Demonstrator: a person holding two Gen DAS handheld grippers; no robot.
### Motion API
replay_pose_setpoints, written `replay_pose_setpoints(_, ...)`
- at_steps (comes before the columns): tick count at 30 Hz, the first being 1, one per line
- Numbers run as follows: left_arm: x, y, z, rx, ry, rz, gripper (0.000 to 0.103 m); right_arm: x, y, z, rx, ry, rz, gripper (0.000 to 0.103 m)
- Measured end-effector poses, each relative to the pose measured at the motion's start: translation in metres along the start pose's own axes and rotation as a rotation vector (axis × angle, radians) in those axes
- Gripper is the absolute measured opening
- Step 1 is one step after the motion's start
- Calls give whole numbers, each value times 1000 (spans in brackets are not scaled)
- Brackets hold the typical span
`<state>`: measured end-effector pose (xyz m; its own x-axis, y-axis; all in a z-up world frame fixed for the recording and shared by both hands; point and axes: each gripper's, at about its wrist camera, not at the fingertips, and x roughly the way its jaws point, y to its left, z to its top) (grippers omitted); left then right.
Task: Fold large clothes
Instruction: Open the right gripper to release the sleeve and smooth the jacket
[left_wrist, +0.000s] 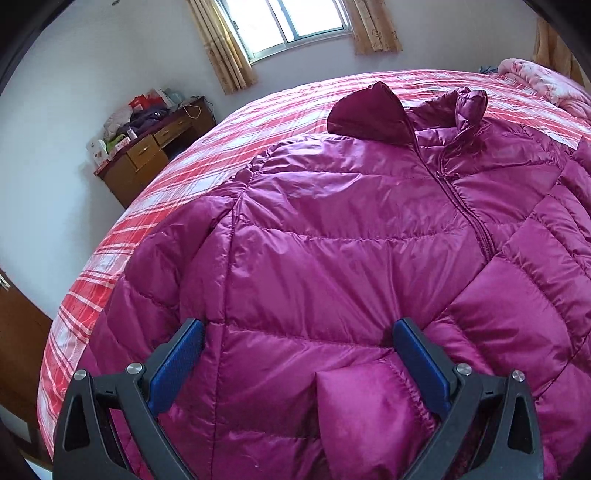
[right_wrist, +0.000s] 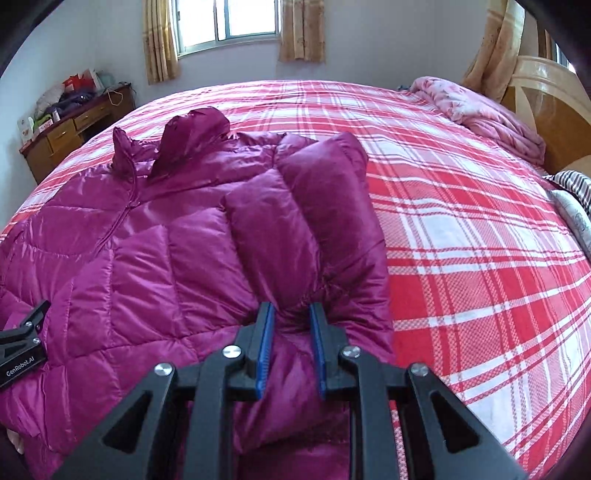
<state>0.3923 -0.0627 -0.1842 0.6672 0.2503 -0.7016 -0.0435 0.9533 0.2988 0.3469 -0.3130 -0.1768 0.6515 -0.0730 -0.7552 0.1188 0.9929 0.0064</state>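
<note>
A magenta quilted down jacket (left_wrist: 332, 229) lies zipped, front up, on the bed, its hood (left_wrist: 369, 114) pointing toward the window. My left gripper (left_wrist: 297, 332) hovers open and wide over the jacket's lower front. A sleeve cuff (left_wrist: 354, 406) lies between its blue pads, which do not press on it. In the right wrist view the jacket's right sleeve (right_wrist: 314, 221) is folded inward over the body (right_wrist: 147, 258). My right gripper (right_wrist: 291, 314) is shut on bunched fabric at the sleeve's lower end. The left gripper's black frame (right_wrist: 22, 339) shows at the left edge.
A red and white plaid cover (right_wrist: 461, 221) spreads over the bed. A pink blanket (right_wrist: 480, 110) and a striped cloth (right_wrist: 572, 184) lie by the wooden headboard (right_wrist: 546, 96). A cluttered wooden desk (left_wrist: 147, 158) stands against the far wall below the curtained window.
</note>
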Motion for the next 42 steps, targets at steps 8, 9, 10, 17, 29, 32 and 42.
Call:
replay_pose_setpoints(8, 7, 3, 1, -42, 11, -43, 102, -36, -7, 14, 51, -148, -21, 23)
replay_pose_setpoints(9, 8, 4, 1, -50, 14, -50, 102, -39, -8, 20, 59, -162, -21, 23)
replay_pose_setpoints(10, 8, 5, 1, -58, 16, -57, 102, -38, -8, 27, 56, -161, -27, 23)
replay_pose_setpoints(17, 9, 8, 1, -74, 18, -71, 102, 7, -9, 48, 40, -73, -31, 23)
replay_pose_setpoints(29, 10, 11, -1, -90, 25, -73, 102, 15, -4, 40, -3, -12, -51, 24)
replay_pose_setpoints(32, 10, 10, -1, -89, 23, -71, 102, -14, 7, 36, -8, -57, -6, 28)
replay_pose_setpoints(42, 9, 10, -2, -90, 21, -71, 102, -5, 55, -1, -110, 41, 42, 48)
